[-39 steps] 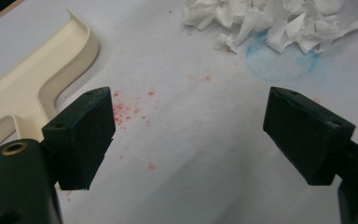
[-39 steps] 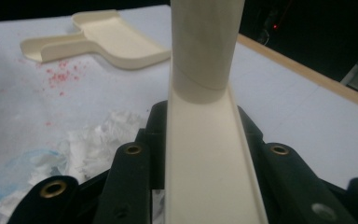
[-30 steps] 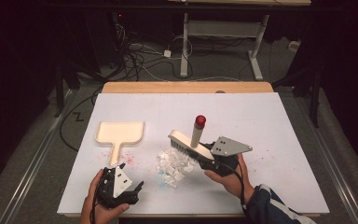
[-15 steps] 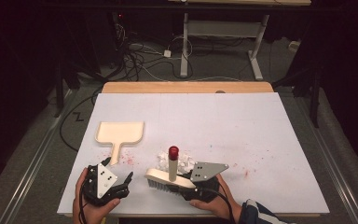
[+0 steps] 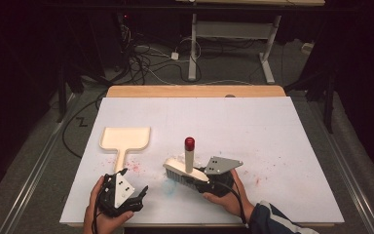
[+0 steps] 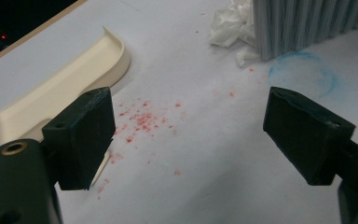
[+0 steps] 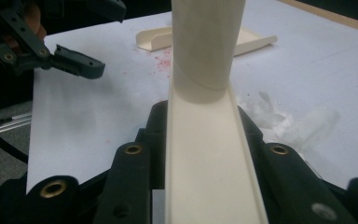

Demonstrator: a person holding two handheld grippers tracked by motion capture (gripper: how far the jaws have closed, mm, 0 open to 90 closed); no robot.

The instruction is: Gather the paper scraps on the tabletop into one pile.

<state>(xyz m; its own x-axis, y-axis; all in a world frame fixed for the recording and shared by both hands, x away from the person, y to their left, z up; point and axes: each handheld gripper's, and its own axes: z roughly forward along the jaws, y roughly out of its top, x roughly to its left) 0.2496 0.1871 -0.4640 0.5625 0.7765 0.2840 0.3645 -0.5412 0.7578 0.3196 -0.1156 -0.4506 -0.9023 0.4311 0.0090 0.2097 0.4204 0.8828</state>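
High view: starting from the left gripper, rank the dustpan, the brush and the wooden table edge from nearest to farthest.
Measured from the left gripper:
1. Dustpan, just beyond it, handle pointing back toward the gripper.
2. Brush, off to its right, held by the right gripper.
3. Wooden table edge, at the far side of the table.

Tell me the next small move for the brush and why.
Probably sweep the brush, clamped in the right gripper, left toward the dustpan: crumpled paper scraps lie against its bristles, and the left gripper hangs open by the pan's handle.
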